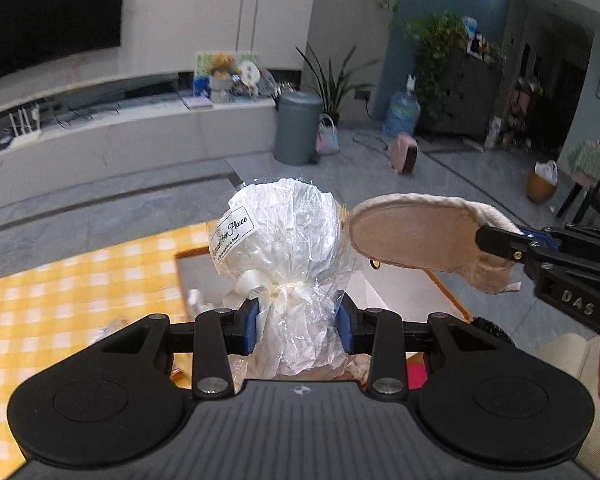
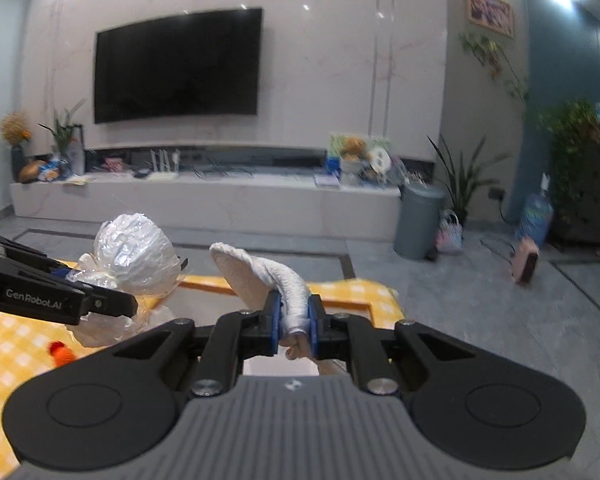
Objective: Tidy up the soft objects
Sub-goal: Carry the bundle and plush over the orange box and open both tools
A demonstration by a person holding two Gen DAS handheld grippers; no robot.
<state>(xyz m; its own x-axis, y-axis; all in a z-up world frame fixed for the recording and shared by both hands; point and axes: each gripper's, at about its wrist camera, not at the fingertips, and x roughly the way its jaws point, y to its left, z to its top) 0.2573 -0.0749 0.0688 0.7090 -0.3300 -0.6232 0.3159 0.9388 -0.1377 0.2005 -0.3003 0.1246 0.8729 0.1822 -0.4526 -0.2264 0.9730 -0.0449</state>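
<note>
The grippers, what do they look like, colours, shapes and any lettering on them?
Both are matte black. The left gripper has two linkage arms with silver screws, blue pads, round black discs either side and a ribbed grey body bearing a small white logo. The right gripper is built the same way. Seen side-on from the opposite camera, the left reads "GenRobot.AI", the right "DAS". No cables show.

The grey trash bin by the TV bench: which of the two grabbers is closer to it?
Right, probably, though both are far off. The right gripper, holding a slipper, is on the bin side; the left gripper, clamping a wrapped bundle, is beside it, farther away.
</note>
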